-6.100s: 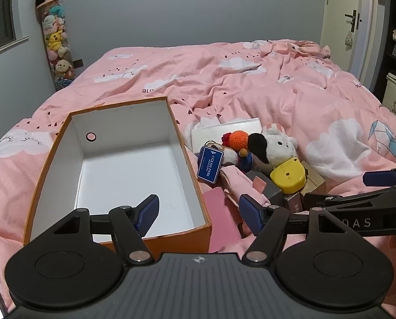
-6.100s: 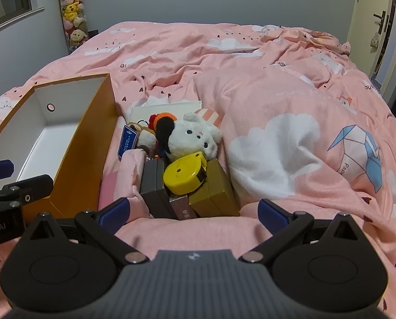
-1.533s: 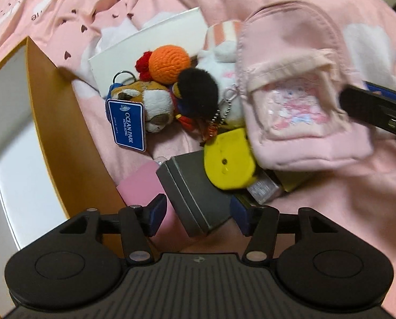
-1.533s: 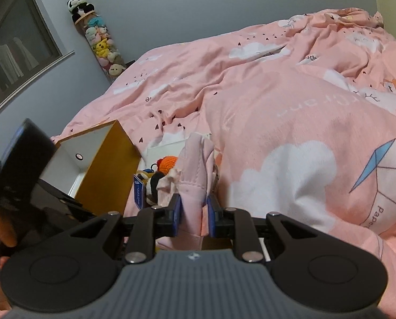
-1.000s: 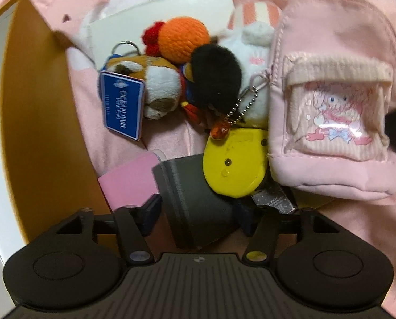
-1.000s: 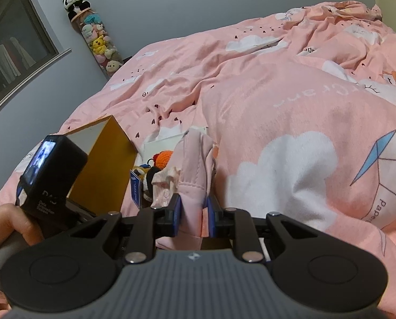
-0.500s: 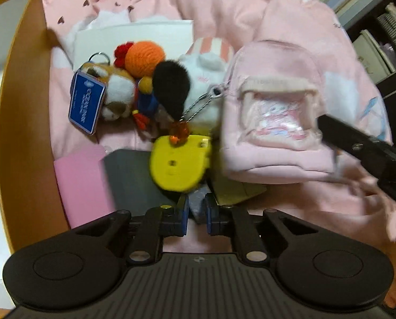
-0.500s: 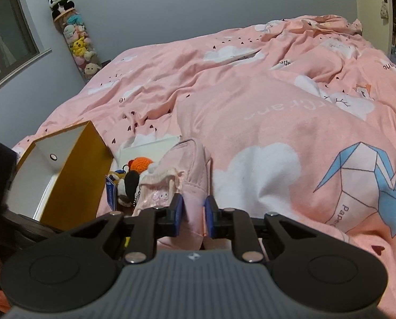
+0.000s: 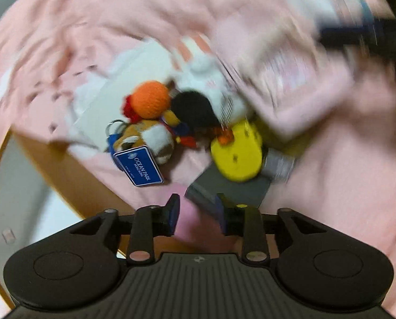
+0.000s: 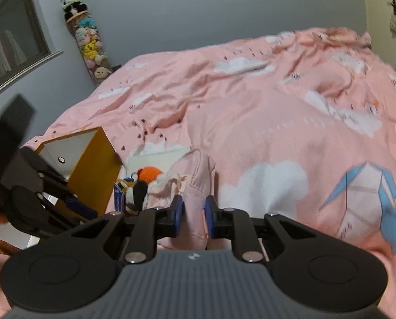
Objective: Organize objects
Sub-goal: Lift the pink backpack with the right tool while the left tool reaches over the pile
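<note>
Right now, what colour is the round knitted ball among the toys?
Orange; the knitted ball shows best in the left wrist view.

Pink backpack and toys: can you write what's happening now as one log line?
right gripper: shut on pink mini backpack | left gripper: jaws just opening, over pink card, nothing gripped | orange box: open

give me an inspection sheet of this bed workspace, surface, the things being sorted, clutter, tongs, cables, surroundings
Surface: pink cloud-print bedspread, rumpled.
Job's things: orange box, open, at the pile's left; pink mini backpack; yellow case on a grey box; orange knit toy; plush with blue Ocean Park tag; pink flat item.
Clutter: white card under the toys.
Tongs: left tongs pointing down over the pile, jaws just opening, gripping nothing; right tongs shut on the backpack.
Cables: nothing seen.
Surroundings: grey wall, stacked plush toys in the corner, window at left.
</note>
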Tool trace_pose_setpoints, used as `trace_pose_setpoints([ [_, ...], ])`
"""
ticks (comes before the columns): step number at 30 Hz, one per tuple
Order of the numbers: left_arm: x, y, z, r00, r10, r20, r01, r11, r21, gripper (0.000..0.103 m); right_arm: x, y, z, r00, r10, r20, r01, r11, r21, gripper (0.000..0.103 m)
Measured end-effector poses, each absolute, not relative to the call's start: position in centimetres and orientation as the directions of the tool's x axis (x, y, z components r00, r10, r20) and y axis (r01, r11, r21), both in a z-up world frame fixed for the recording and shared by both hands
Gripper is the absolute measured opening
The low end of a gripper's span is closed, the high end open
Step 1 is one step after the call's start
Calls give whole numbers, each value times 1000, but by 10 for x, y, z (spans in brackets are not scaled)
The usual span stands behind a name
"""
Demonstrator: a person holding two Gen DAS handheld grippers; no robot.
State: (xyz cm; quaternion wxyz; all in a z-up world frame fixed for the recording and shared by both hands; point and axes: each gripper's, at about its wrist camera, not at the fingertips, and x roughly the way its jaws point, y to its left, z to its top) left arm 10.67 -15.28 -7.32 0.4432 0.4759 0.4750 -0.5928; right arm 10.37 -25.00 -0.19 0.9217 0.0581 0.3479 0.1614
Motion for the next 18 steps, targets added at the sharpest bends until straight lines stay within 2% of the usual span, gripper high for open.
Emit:
trace_pose_setpoints([
  [1,103,-152,-76,-142,-39,-989,965,-227,-129,45,105,-249,-1,709,334,-621,-263,942,207,19],
  [3,97,-151,-84,-127,38,-991,918,-373,-132,62,109,-246,-3,708,322,-629,-263,946,189,19],
  [6,93,-156,-104,-117,122,-986,869,-468,-161,67,113,-246,-7,700,328,-634,-262,944,200,19],
  [12,85,-167,-144,-90,266,-960,773,-589,-236,71,122,-246,-12,687,313,-656,-255,949,186,19],
  [18,87,-175,-156,-122,347,-930,763,-566,-312,70,128,-243,-16,677,300,-672,-245,953,179,19],
])
